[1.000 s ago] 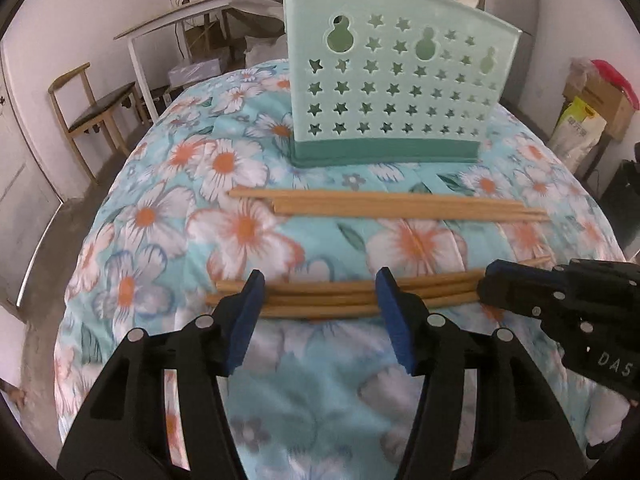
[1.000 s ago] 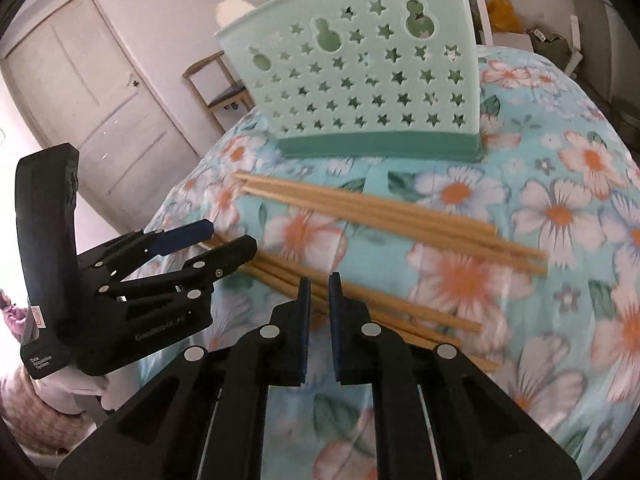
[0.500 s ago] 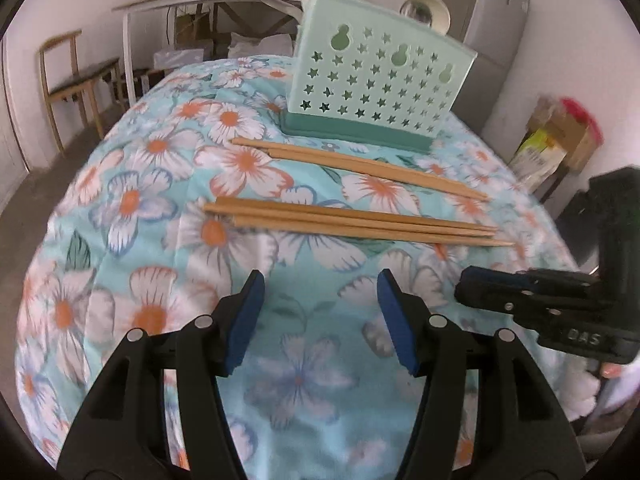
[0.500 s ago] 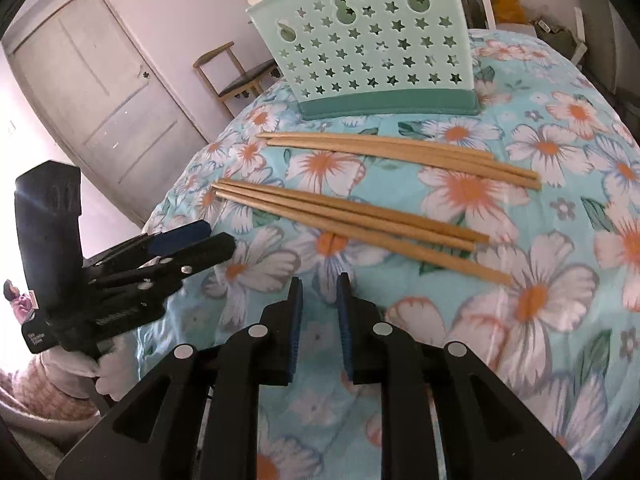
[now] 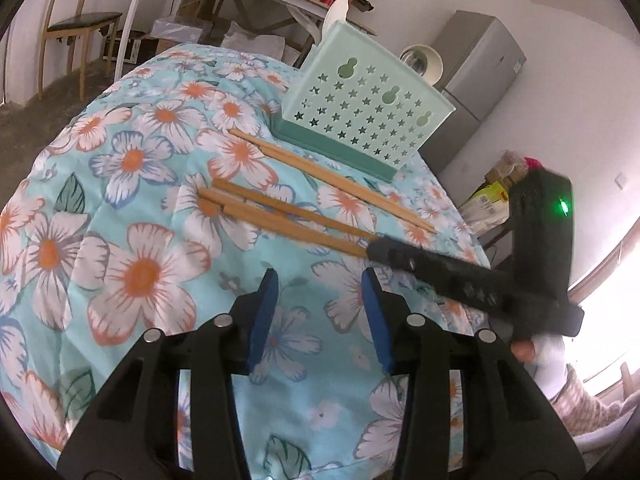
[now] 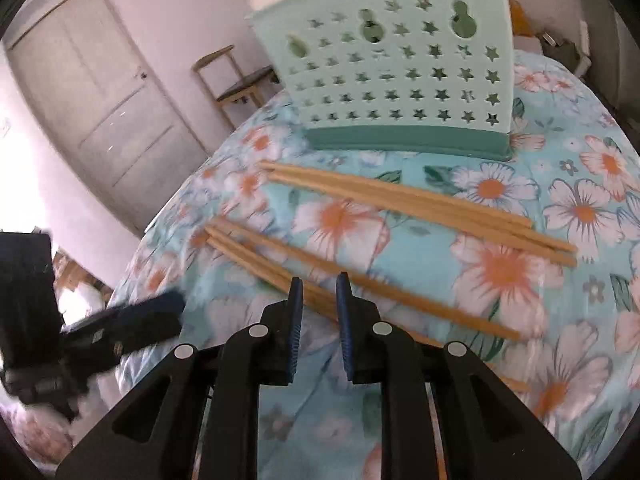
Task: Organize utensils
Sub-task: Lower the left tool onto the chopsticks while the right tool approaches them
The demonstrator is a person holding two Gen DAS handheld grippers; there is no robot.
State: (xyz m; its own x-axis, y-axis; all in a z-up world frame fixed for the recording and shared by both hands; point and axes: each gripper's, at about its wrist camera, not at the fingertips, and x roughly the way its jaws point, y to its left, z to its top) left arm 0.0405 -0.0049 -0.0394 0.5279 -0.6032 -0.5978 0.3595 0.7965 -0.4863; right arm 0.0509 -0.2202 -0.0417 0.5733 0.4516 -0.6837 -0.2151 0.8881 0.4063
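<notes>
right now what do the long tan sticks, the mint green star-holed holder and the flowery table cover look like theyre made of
Long tan sticks: apparently wood or bamboo chopsticks, matte, unpainted, squared butts tapering to thin tips.
Mint green star-holed holder: moulded plastic, smooth with a slight sheen, clean cut-out stars, darker green base.
Flowery table cover: soft fabric, possibly quilted; it puckers and folds, with no gloss.

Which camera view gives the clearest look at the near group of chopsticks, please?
The left wrist view: the near chopsticks lie unobstructed until the right gripper covers their tips. In the right wrist view, that gripper's fingers hide their middle.
</notes>
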